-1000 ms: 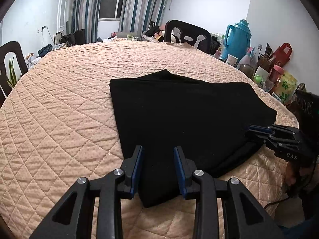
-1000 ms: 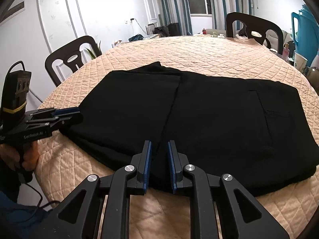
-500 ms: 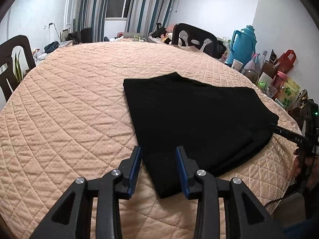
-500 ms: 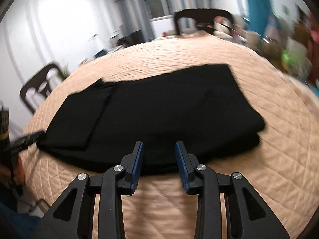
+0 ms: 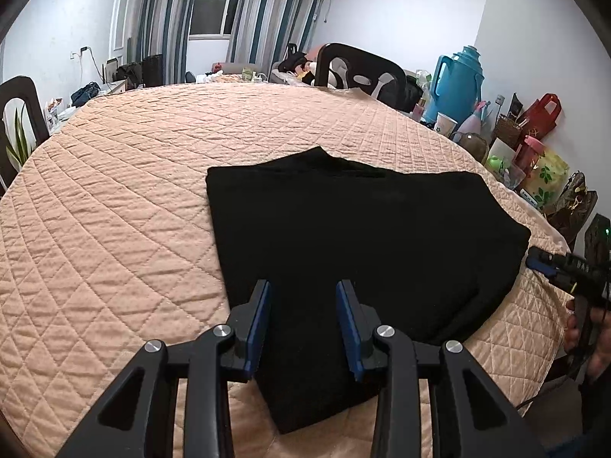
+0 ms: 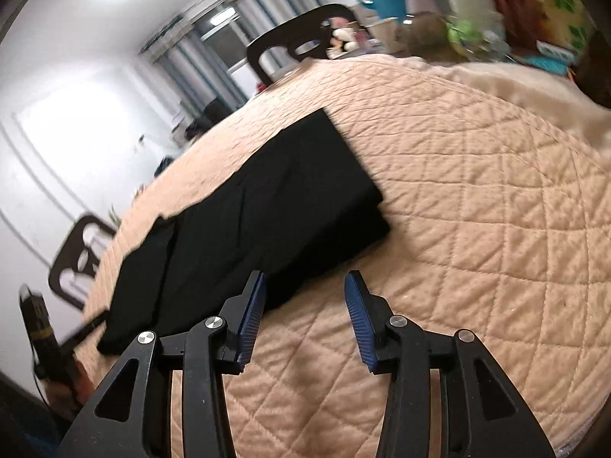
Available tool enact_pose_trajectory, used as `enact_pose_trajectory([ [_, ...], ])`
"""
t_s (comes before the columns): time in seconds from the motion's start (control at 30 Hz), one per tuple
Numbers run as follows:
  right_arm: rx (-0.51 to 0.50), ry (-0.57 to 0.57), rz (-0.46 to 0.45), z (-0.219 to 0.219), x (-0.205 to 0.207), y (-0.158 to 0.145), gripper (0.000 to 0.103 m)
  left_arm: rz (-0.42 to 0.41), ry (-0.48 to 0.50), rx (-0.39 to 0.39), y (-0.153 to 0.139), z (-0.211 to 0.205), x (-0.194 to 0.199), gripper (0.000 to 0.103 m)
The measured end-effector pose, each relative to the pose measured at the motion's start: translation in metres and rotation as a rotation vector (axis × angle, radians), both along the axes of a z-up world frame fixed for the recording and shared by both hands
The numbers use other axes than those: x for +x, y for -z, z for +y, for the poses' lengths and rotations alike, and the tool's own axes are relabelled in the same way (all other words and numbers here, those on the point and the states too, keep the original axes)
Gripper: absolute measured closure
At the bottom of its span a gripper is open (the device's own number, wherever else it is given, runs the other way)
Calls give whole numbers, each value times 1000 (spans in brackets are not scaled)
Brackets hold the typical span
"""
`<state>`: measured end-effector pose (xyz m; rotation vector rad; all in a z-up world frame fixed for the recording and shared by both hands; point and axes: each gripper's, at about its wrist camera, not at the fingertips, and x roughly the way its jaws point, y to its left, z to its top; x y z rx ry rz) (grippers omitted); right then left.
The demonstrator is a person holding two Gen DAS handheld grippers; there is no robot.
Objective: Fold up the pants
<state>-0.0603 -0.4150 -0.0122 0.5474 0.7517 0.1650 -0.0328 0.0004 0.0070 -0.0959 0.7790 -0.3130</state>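
Black pants (image 5: 362,244) lie folded flat on a table covered with a quilted peach cloth (image 5: 114,210). In the left wrist view my left gripper (image 5: 303,316) is open and empty, hovering over the pants' near corner. In the right wrist view the pants (image 6: 259,213) stretch away to the left; my right gripper (image 6: 305,305) is open and empty, above the cloth just off the pants' near right edge. The right gripper also shows at the right edge of the left wrist view (image 5: 561,263). The left gripper shows at the lower left of the right wrist view (image 6: 80,332).
Dark chairs stand at the far side (image 5: 359,72) and the left (image 5: 15,114). A blue thermos jug (image 5: 458,84), a cup, bags and bottles crowd the right side (image 5: 534,145). The table's near edge runs just below the pants.
Both grippers have opened wider. The right gripper has swung to the right and tilted, moving off the pants' edge to over bare cloth. The left gripper has shifted slightly along the near corner.
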Motion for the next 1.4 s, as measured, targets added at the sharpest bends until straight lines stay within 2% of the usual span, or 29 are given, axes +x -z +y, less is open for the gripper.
enact_pose_trajectory([
  [0.07, 64, 18, 0, -7, 3, 2, 58, 1, 4, 3, 1, -1, 0, 65],
  [0.17, 159, 39, 2, -13, 12, 5, 50, 6, 3, -4, 3, 0, 1, 65],
  [0.43, 241, 138, -34, -22, 19, 4, 50, 6, 2, -28, 3, 2, 0, 65],
  [0.67, 205, 126, -20, -9, 39, -1, 48, 6, 4, -32, 3, 3, 1, 63],
  [0.77, 149, 117, 6, -2, 52, -1, 51, 4, 0, -26, 3, 2, 0, 63],
  [0.83, 96, 107, 18, 4, 58, -3, 61, 1, -8, -10, 2, 0, 0, 63],
  [0.87, 80, 101, 23, 6, 60, -4, 72, -2, -15, 3, 1, -1, -1, 63],
  [0.9, 62, 96, 18, 8, 60, -7, 77, -7, -21, 15, 0, -2, -1, 63],
  [1.13, 17, 13, -88, 26, 58, -45, 80, -41, -68, 2, -7, 10, -4, 63],
  [1.4, -49, -227, -244, 111, 68, -100, 81, -35, -122, -7, -5, 30, -6, 63],
])
